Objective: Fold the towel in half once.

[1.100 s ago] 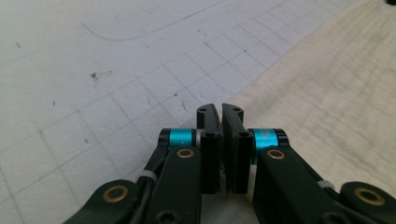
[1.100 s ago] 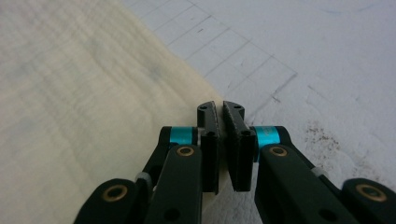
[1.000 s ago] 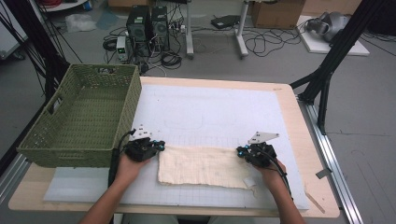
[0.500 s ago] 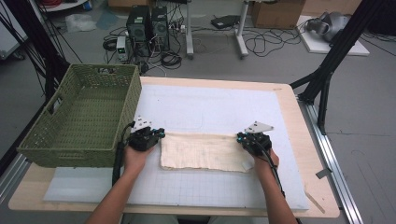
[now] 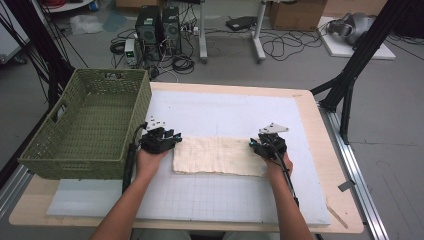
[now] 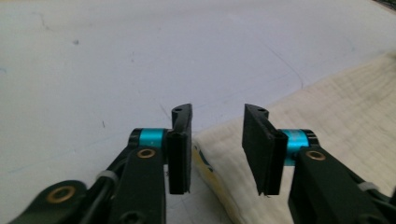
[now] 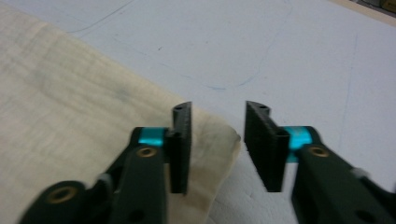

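Plainly, work in hand: folding a cream waffle-weave cloth (image 5: 220,156) on the counter (image 5: 310,107), judged from how it lay.
Cloth, place: flat on the white gridded mat (image 5: 225,112), as a long strip to the right of the green wicker basket (image 5: 85,127) and just clear of that basket's near right corner.
Cloth, shape: a narrow band with doubled edges showing in both gripper views, so at least one fold along its length looked finished.
Left hand-held gripper (image 5: 172,137): sat at the end of the cloth nearest the basket; its jaws had just been opening and stood partly apart, with the cloth's corner (image 6: 219,154) lying under the gap and neither pad pressing on it.
Right hand-held gripper (image 5: 261,145): sat at the end of the cloth farthest from the basket; its jaws had also just been opening and stood partly apart over the folded corner (image 7: 210,140), gripping nothing.
Done, as judged: the lengthwise fold was laid down and both ends let go.
Left to do, as judged: probably a further fold across the strip, then perhaps a move into the basket, which held no cloth.
Basket, state: upright beside the mat's left edge, inside bare as far as could be seen.
Writing and brands: none could be read on the cloth, basket, mat or either tool; faint pen marks on the mat spelled nothing legible.
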Tool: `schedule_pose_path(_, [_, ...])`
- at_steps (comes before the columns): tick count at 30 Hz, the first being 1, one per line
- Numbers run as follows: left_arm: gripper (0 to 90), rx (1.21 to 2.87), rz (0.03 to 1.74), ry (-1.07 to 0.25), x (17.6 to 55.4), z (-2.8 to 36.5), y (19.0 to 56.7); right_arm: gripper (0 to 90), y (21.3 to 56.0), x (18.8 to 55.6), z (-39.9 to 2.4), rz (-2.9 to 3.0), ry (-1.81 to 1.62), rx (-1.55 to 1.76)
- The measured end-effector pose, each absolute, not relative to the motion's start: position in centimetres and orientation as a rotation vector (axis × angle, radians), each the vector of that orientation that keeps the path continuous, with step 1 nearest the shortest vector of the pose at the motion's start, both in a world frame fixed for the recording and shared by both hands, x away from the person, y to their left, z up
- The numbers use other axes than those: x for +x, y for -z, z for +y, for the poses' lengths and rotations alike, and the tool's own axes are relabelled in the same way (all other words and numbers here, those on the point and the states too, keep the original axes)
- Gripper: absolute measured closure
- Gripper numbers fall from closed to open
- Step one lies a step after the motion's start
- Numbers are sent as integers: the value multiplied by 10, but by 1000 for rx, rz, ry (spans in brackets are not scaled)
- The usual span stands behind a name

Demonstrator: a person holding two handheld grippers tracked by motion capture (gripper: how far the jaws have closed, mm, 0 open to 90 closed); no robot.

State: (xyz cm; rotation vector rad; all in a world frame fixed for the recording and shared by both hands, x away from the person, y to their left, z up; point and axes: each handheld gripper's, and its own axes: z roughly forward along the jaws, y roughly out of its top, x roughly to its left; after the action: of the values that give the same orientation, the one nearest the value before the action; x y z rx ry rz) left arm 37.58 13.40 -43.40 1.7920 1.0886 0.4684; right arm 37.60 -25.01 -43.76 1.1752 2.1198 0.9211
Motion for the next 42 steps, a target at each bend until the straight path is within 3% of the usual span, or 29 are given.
schedule_pose_path(2, [568, 1783, 1071, -453, 371, 135, 431, 523, 432, 372, -252, 2109, -961, 1165])
schedule_pose_path(6, [587, 1793, 1026, -412, 359, 135, 432, 503, 422, 360, -252, 2132, -1039, 1099])
schedule_pose_path(12, [669, 1896, 946, -366, 343, 129, 431, 569, 420, 339, -254, 2223, -1090, 1010])
schedule_pose_path(19, [693, 1966, 922, -321, 325, 122, 440, 636, 429, 316, -254, 2329, -1137, 964])
schedule_pose_path(31, [735, 2027, 921, -389, 309, 123, 450, 639, 447, 303, -270, 2375, -1078, 1026])
schedule_pose_path(37, [627, 1852, 928, -363, 309, 137, 441, 575, 429, 292, -284, 2251, -1207, 1024])
schedule_pose_path(42, [466, 1722, 909, -372, 308, 147, 431, 494, 421, 284, -295, 2183, -1222, 1036])
